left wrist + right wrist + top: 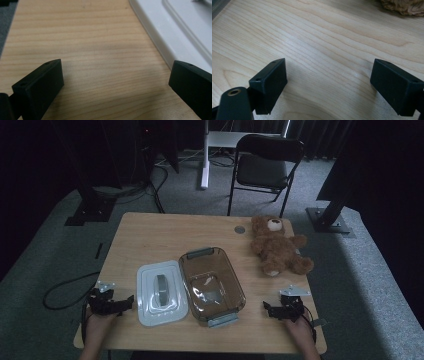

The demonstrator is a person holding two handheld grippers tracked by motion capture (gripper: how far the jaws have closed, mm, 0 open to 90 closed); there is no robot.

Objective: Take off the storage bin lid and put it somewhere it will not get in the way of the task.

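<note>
white rectangular plastic lid [161, 292] with a grey handle lies flat on the light wooden table [165, 232] in the high view, just left of a clear brown-tinted rectangular container [212, 285] with grey end clips, the two edges close together or touching. the left gripper [127, 302] rests low at the table's near left corner, its tips just beside the lid's left edge, held in a hand coming from the bottom edge. the right gripper [267, 307] sits near the right front corner, pointing toward the container and apart from it. a brown plush teddy bear [277, 247] lies at the far right of the table; a black folding chair [267, 165] stands on the grey carpet beyond.

left gripper view: the left gripper [116, 77] has its black jaws spread wide over bare wood, nothing between them; the lid [175, 32] runs along the upper right, just past the right-hand jaw.

right gripper view: the right gripper [329, 75] likewise stands wide apart and empty above the table, with the teddy bear [403, 6] at the top right edge.
</note>
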